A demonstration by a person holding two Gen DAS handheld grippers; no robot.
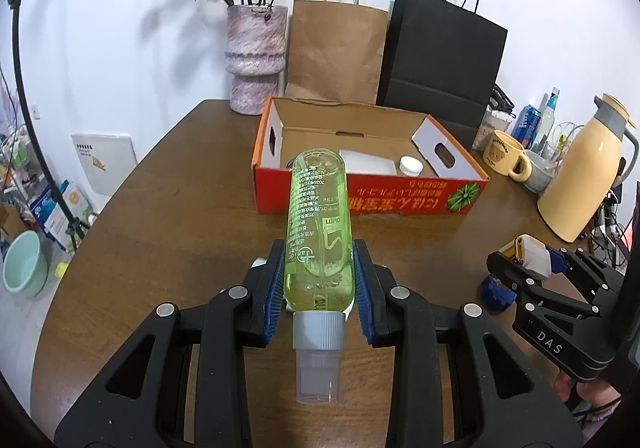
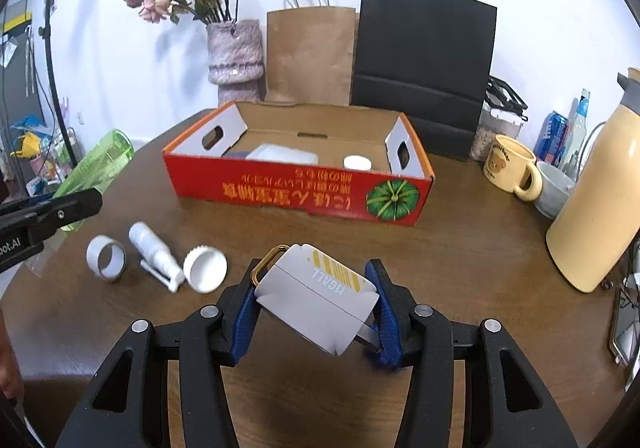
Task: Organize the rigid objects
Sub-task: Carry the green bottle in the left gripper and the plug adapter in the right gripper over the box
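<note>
My left gripper (image 1: 319, 284) is shut on a green clear bottle (image 1: 319, 228) with a grey cap, held above the table and pointing toward the red cardboard box (image 1: 400, 200). The bottle also shows at the left of the right wrist view (image 2: 100, 164). My right gripper (image 2: 316, 296) is shut on a white MCALL card pack (image 2: 316, 296) with a gold clip, in front of the box (image 2: 280, 192). The box holds a white container (image 2: 284, 155) and a white lid (image 2: 357, 163). A tape ring (image 2: 107, 257), a white spray bottle (image 2: 156, 256) and a white cap (image 2: 205, 268) lie on the table at left.
Behind the box stand a vase of dried roses (image 1: 256, 56), a brown bag (image 1: 336, 52) and a black bag (image 1: 440, 60). At right are a yellow mug (image 2: 510, 170), a grey bowl (image 2: 556, 188), a cream thermos jug (image 2: 600, 208) and drink cans.
</note>
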